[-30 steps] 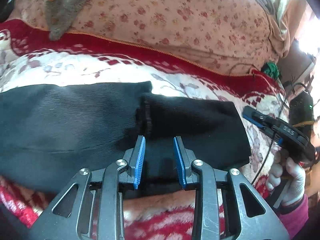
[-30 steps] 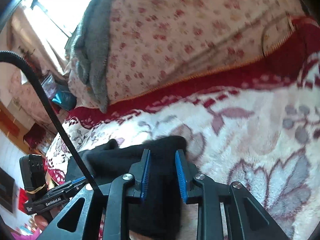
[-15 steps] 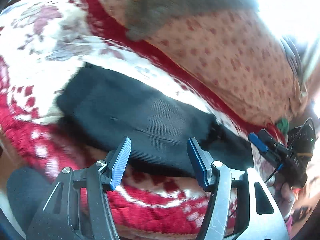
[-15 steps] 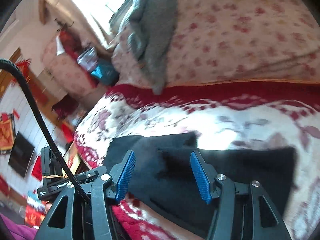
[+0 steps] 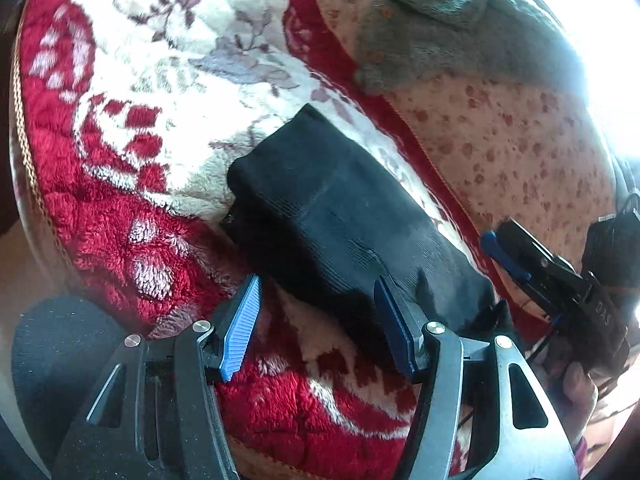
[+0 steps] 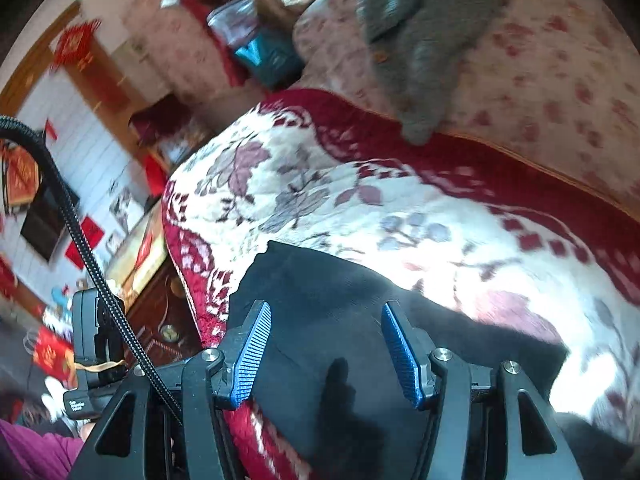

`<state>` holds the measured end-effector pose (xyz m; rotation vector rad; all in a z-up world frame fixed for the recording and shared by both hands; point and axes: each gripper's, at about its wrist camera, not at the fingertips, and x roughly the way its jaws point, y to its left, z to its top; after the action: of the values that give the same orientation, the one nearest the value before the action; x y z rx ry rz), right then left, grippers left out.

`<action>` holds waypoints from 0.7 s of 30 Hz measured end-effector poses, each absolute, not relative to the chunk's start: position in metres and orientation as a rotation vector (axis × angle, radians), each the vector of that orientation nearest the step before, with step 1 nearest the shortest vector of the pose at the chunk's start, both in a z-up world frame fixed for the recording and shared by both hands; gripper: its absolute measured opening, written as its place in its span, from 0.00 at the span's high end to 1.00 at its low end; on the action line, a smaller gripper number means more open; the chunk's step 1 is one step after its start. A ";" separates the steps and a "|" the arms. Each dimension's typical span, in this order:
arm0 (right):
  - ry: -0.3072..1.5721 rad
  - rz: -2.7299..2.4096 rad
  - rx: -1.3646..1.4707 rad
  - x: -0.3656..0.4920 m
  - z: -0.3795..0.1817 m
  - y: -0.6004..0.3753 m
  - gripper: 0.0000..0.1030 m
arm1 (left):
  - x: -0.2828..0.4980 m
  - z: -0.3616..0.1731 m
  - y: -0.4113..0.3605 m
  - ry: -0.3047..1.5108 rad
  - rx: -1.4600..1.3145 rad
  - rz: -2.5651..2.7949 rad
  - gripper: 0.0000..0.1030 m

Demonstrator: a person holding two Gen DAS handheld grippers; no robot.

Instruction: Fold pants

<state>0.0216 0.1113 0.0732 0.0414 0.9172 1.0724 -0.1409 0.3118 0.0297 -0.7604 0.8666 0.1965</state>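
Both the left gripper (image 5: 316,320) and right gripper (image 6: 326,350) stand spread, empty, having just opened, above one folded black pants (image 5: 340,216) on one blanket (image 5: 140,128).

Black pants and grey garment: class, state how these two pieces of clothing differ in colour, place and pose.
The black pants are folded into a flat bundle; the grey garment is draped loosely. The black pants lie on the red-and-white floral blanket near its front edge; the grey garment hangs over the floral quilt behind. Both are soft clothing, and neither gripper holds them.
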 end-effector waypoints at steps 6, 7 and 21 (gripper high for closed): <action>0.908 1.142 -0.162 0.028 0.066 0.181 0.46 | -0.134 0.019 0.316 0.843 -0.789 0.186 0.39; 0.904 1.155 -0.202 0.029 0.065 0.194 0.46 | -0.133 0.017 0.317 0.833 -0.805 0.177 0.36; 1.007 1.238 -0.441 0.062 0.013 0.291 0.69 | -0.129 0.009 0.320 0.725 -0.823 0.132 0.39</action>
<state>0.0616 0.2906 0.0129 -0.4405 1.0071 1.2380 -0.1291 0.3199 0.0091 -0.8231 0.7245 0.1322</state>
